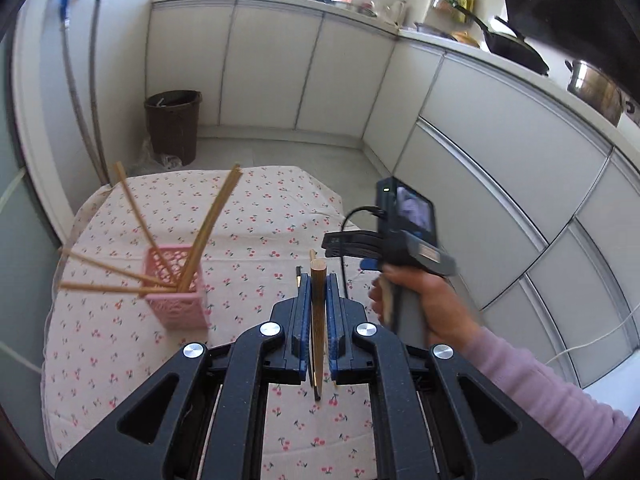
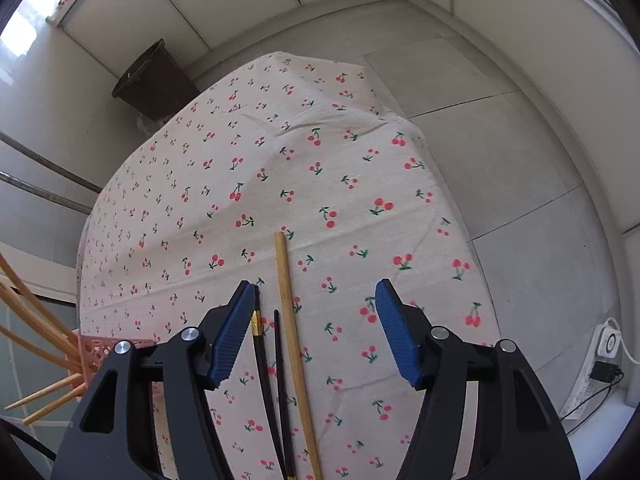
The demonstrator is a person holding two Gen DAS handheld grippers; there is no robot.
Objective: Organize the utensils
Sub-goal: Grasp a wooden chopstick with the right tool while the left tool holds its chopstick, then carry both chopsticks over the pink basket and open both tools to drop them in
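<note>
My left gripper is shut on a wooden chopstick and holds it above the cherry-print tablecloth. A pink mesh basket to its left holds several wooden chopsticks that lean outward. My right gripper is open above the cloth; between its fingers lie one wooden chopstick and two black chopsticks on the cloth. The right gripper also shows in the left wrist view, held by a hand at the right. The basket's corner shows at the lower left of the right wrist view.
A dark brown bin stands on the floor beyond the table. White cabinets run behind and to the right. A power strip lies on the floor at right. The table's right edge drops to the tiled floor.
</note>
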